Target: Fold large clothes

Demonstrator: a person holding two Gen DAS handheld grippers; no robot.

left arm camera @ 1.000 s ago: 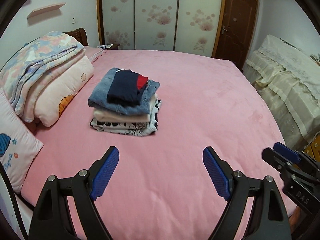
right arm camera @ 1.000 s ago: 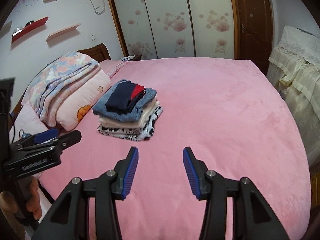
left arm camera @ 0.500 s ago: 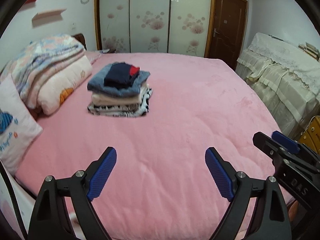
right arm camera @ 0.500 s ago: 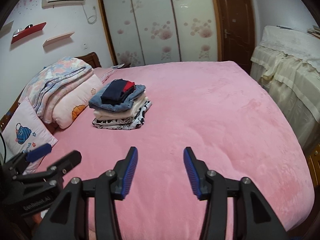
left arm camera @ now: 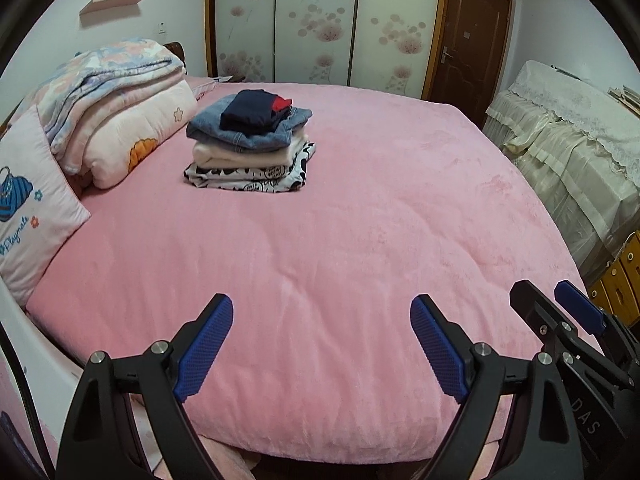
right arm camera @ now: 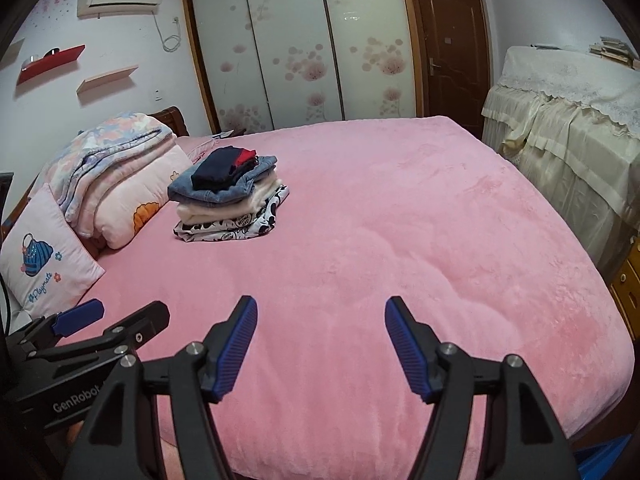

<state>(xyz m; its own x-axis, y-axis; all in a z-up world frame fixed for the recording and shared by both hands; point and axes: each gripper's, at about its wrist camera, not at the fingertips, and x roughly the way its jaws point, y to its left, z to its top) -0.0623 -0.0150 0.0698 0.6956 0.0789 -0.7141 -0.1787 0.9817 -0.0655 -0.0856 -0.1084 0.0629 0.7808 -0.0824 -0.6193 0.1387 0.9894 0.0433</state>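
Pink bed (left arm camera: pixel 340 240) fills both views, its plush cover spread flat. Stack (left arm camera: pixel 250 148) of folded clothes sits on the bed toward the headboard side, well apart from both tools. Top to bottom: dark navy piece with a red edge (left arm camera: pixel 256 110), denim (left arm camera: pixel 244 132), cream knit (left arm camera: pixel 244 156), black-and-white print (left arm camera: pixel 248 178). Same stack in the right wrist view (right arm camera: pixel 230 196), edges roughly squared, the print layer sticking out widest.

Left hand-held gripper (left arm camera: pixel 322 344) hovers over the near edge of the bed, jaws wide, nothing between the blue pads (left arm camera: pixel 206 350); only pink cover shows in the gap. It also appears at lower left in the right wrist view (right arm camera: pixel 116 316).

Right hand-held gripper (right arm camera: pixel 322 346) sits just beside it, also over the near edge, jaws opening and already broad, nothing between them. From the left wrist view it shows at the lower right (left arm camera: pixel 556 308) (seen side-on, so its gap reads poorly there).

Beside the stack, at the head of the bed: folded quilts (left arm camera: pixel 120 96) piled up, floral one on top, and a pink pillow (left arm camera: pixel 32 208) with a blue bag print leaning in front. Wardrobe (left arm camera: pixel 316 24) with flowered sliding doors stands behind the bed, brown door (left arm camera: pixel 468 40) to its right. Cream-draped furniture (left arm camera: pixel 568 148) runs along the far side.
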